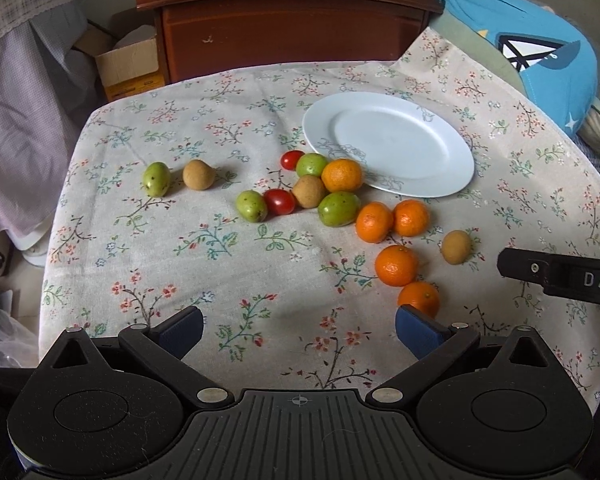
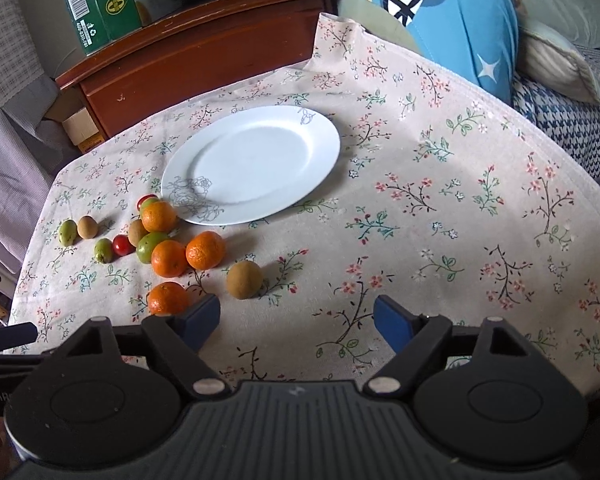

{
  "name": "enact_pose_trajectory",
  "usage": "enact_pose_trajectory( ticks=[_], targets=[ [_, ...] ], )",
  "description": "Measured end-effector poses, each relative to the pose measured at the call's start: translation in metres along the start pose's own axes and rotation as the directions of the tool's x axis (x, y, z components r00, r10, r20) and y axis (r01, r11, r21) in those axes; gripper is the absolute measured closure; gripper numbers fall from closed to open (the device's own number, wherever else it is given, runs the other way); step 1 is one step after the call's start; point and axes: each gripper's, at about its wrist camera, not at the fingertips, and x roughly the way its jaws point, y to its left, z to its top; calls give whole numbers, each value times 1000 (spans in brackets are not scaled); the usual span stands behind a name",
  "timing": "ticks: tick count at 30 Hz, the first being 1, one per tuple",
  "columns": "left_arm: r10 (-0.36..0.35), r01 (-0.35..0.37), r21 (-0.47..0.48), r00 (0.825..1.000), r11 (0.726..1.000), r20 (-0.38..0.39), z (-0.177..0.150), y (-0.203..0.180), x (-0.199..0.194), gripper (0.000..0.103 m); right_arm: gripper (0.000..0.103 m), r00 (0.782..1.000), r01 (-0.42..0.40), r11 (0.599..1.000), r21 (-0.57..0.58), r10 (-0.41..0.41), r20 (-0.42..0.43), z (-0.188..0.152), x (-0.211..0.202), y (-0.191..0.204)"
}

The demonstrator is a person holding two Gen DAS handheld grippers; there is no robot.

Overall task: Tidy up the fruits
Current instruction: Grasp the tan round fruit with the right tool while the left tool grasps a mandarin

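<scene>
Jaws of both grippers standing apart, grasping nothing: right gripper (image 2: 296, 318) hovering over bare tablecloth (image 2: 440, 240), left gripper (image 1: 298, 330) likewise. Brown fruit (image 2: 244, 279) lying at eleven o'clock, tangerine (image 2: 168, 298) touching the left fingertip. Risking nudging round fruit rolling off, white plate (image 2: 204, 160) lying beyond at twelve, empty.

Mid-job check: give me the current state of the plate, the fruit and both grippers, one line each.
White plate: bare, nothing on it.
Oranges: five, all on the cloth, off the plate.
Green fruits: four, on the cloth.
Brown fruits: three, on the cloth.
Cherry tomatoes: two, on the cloth.
Left gripper: open, holding nothing.
Right gripper: open, holding nothing.
</scene>
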Motion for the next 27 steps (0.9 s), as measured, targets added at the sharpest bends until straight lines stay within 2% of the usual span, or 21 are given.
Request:
enact_pose_trajectory(
  ticks=[4, 8, 14, 17, 24, 27],
  targets=[
    [-51, 50, 30, 999, 998, 7, -4, -11, 4, 2, 32, 1000, -26, 1000, -7, 26, -5, 0, 3, 1],
    [-95, 94, 55, 995, 994, 15, -5, -23, 10, 2, 34, 999, -41, 999, -20, 40, -3, 0, 6, 3],
    [-145, 143, 74, 989, 987, 30, -6, -34, 20, 10, 39, 998, -54, 999, -4, 54, -9, 1, 10, 0],
    [-167, 164, 73, 985, 984, 38, -5, -37, 24, 16, 43, 998, -66, 998, 4, 66, -12, 2, 12, 0],
    [-191, 188, 81, 981, 979, 41, -6, -43, 33, 45, 58, 995, -100, 995, -14, 100, -9, 7, 21, 4],
    [-197, 193, 82, 979, 978, 50, -6, -43, 34, 48, 59, 992, -124, 992, -6, 124, -16, 9, 26, 5]
  ],
)
